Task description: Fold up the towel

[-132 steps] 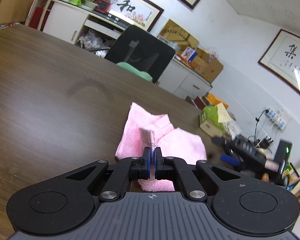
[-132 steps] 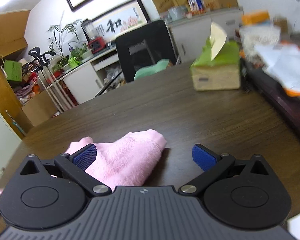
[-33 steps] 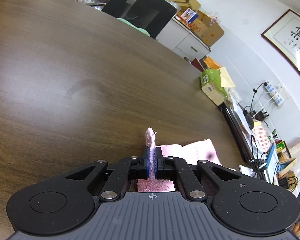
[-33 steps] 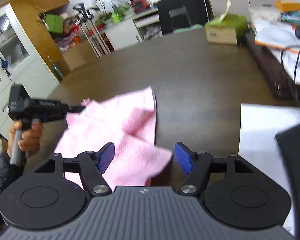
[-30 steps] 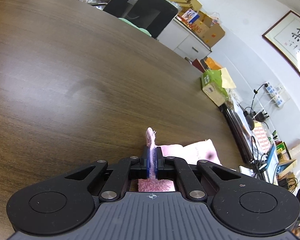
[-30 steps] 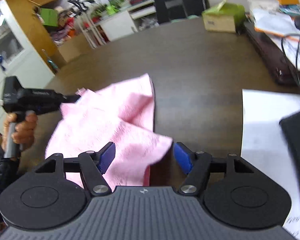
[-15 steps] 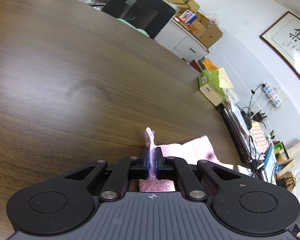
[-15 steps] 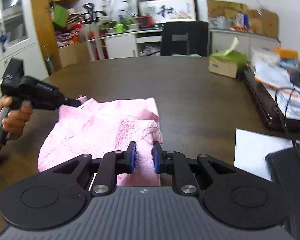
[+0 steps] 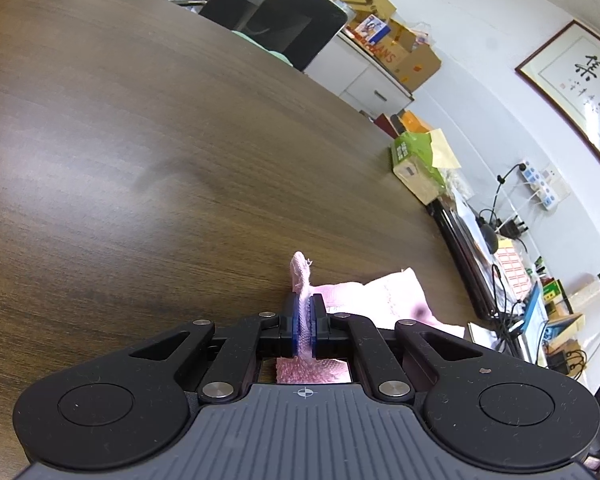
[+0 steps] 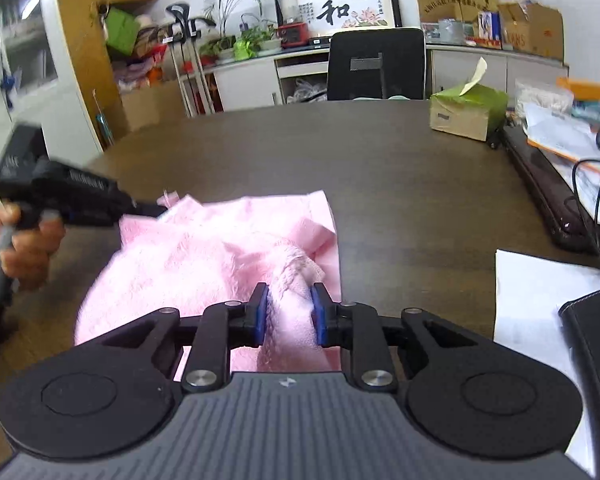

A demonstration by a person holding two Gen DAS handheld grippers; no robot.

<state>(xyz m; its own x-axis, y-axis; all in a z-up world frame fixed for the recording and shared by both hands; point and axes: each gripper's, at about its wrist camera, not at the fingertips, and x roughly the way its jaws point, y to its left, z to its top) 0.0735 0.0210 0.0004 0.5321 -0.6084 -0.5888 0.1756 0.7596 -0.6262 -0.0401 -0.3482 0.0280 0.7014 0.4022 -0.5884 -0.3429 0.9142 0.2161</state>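
The pink towel lies spread and rumpled on the dark wooden table. My right gripper is shut on a bunched near corner of the towel. My left gripper is shut on another corner, which sticks up between its blue pads; more of the towel lies to its right. In the right wrist view the left gripper shows at the left, held by a hand, pinching the towel's far left corner.
A green tissue box stands at the table's far right. A black office chair is behind the table. A laptop, white papers, a dark pad and cables lie along the right side.
My right gripper has closed on the towel's near corner and lifted it slightly. The left gripper stays shut on its corner and has barely moved.
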